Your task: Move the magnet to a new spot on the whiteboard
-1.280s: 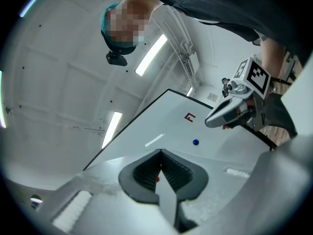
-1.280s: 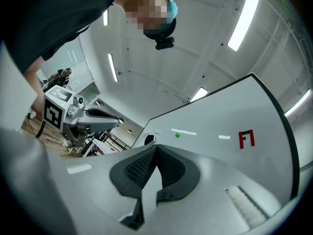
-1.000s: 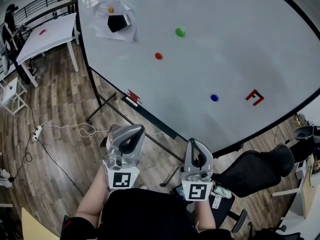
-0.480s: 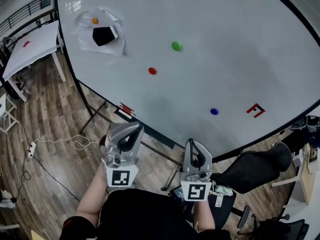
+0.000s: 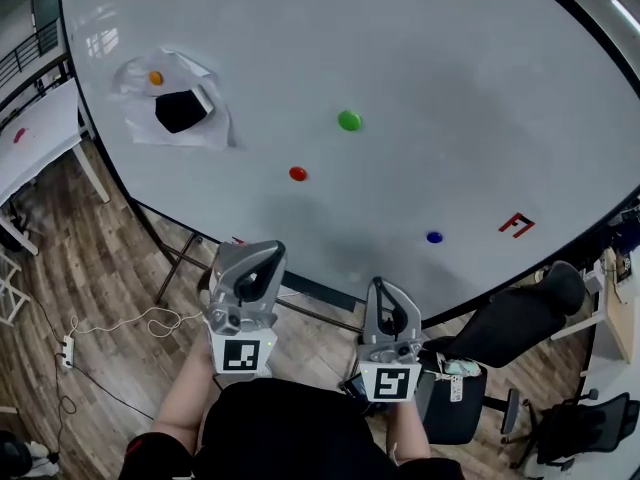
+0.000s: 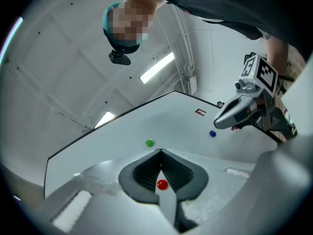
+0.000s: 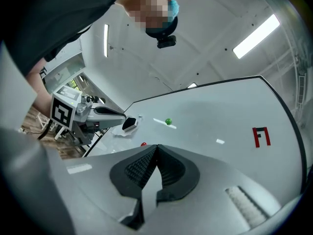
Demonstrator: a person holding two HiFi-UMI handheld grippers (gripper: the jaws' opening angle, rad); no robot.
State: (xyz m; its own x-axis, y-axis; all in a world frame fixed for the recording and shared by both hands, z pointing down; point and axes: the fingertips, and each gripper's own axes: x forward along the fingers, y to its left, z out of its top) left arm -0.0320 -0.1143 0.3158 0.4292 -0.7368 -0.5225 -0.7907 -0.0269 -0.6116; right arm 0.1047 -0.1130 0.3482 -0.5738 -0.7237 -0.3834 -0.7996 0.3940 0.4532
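A white desk (image 5: pixel 30 153) shows at the far left, beside the large glossy whiteboard (image 5: pixel 480 88); near the board's upper left corner a crumpled white sheet (image 5: pixel 135 128) carries a small round orange magnet (image 5: pixel 155 78) and a black block (image 5: pixel 180 113); right of it, toward the lower edge, sits a round red magnet (image 5: pixel 298 174), then a round green magnet (image 5: pixel 349 121) higher up, a round blue magnet (image 5: pixel 434 237) near the lower edge, and a red F-shaped mark (image 5: pixel 516 226) toward the lower right corner; a black office chair (image 5: pixel 520 318) stands below that corner. Which magnet is meant for moving cannot be told; all rest on the board, untouched.

Against a second ago, the board fills more of the head view and the sheet has slid left; most of the desk has gone out of sight; the magnets keep their spacing; both tongs sit closer under the lower edge.

The left tongs (image 5: pixel 264 255) are pressed together, pinching nothing; the red magnet only lines up behind them in the left gripper view. The right tongs (image 5: pixel 379 286) are likewise pressed together and empty. Both tilt upward toward the board, apart from it, marker cubes facing the person; a bare forearm (image 5: pixel 185 398) backs the left.
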